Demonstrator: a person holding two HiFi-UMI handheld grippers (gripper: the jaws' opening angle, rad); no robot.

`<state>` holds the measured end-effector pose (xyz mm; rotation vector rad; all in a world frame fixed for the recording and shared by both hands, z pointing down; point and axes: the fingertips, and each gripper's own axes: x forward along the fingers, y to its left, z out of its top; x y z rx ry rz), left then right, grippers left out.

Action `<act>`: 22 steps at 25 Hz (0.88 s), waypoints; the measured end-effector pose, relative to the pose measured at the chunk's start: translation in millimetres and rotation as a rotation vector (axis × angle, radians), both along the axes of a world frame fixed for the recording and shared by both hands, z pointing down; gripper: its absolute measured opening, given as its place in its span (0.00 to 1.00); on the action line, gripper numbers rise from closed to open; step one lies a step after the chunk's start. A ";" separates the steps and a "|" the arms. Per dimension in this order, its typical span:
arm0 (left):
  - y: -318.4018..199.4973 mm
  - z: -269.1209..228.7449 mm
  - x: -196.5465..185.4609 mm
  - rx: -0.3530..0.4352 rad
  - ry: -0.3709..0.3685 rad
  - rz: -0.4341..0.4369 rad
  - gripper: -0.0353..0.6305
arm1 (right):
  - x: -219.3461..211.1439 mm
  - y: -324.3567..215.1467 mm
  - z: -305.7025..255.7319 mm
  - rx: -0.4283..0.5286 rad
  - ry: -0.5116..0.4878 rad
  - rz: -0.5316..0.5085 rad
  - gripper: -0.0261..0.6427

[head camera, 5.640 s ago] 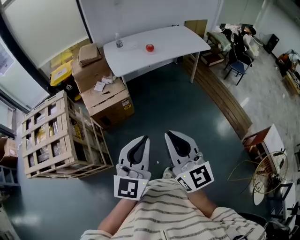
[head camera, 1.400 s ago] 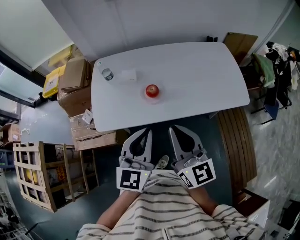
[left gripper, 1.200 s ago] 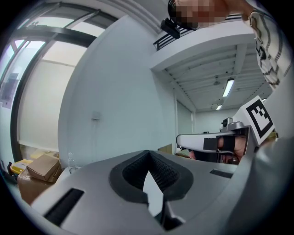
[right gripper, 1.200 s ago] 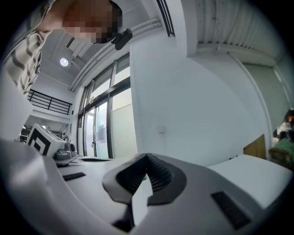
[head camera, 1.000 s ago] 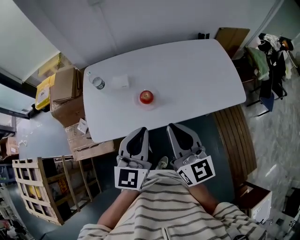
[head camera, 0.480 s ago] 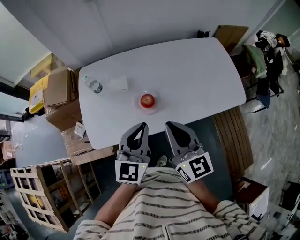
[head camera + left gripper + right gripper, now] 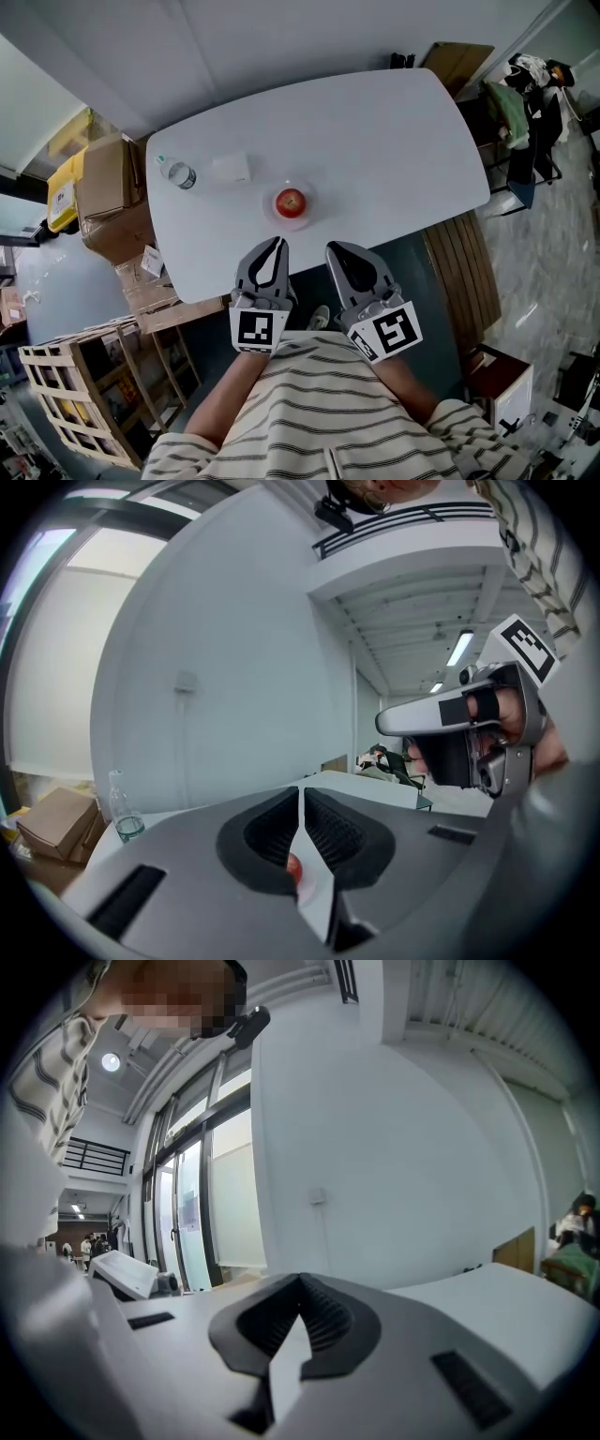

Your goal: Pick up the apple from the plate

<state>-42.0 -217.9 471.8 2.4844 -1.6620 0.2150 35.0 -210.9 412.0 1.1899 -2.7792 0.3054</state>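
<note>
Head view: your left gripper [image 7: 277,242] and right gripper [image 7: 331,247] are held side by side at the near edge of the white table [image 7: 394,131]. The tip of the left one shows over the table's near edge. The tip of the right one shows right at that edge.

The apple [image 7: 291,201] is red and sits on a small pale plate [image 7: 303,219] on the table, close to its near edge and left of its middle. It is just beyond the left gripper's tip, and neither gripper touches it.

Further toward the table's left end lies a small white box [image 7: 231,168], and a clear bottle [image 7: 175,173] stands near that end. Cardboard boxes [image 7: 105,178] are stacked on the floor off the table's left end. A chair piled with clothes [image 7: 523,89] stands off its right end.

In the left gripper view your jaws are pressed together with nothing clamped. A sliver of the apple shows on the table through the slot behind the tips.

In the right gripper view your jaws also meet at the tips and hold nothing. Only bare tabletop shows through the slot.
</note>
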 end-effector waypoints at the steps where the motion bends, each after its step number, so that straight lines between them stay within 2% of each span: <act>1: -1.8 3.2 -0.5 0.000 -0.002 0.001 0.06 | 0.1 -1.3 0.9 -0.002 0.002 0.002 0.06; 4: -6.5 12.4 -0.3 -0.006 -0.007 0.005 0.06 | 0.1 -4.0 3.0 -0.008 0.005 0.008 0.06; 7: -11.0 26.1 -0.1 -0.017 -0.013 0.006 0.13 | 0.2 -6.1 3.8 -0.011 0.010 0.013 0.06; 11: -15.9 45.0 -2.5 -0.061 -0.027 0.005 0.16 | -1.7 -8.2 4.0 -0.012 0.012 0.015 0.06; 15: -22.4 69.3 -1.1 -0.084 -0.060 0.000 0.29 | -1.8 -7.7 5.4 -0.016 0.021 0.014 0.06; 22: -31.6 103.2 -2.4 -0.125 -0.100 0.005 0.42 | -5.6 -7.5 5.8 -0.017 0.017 0.020 0.06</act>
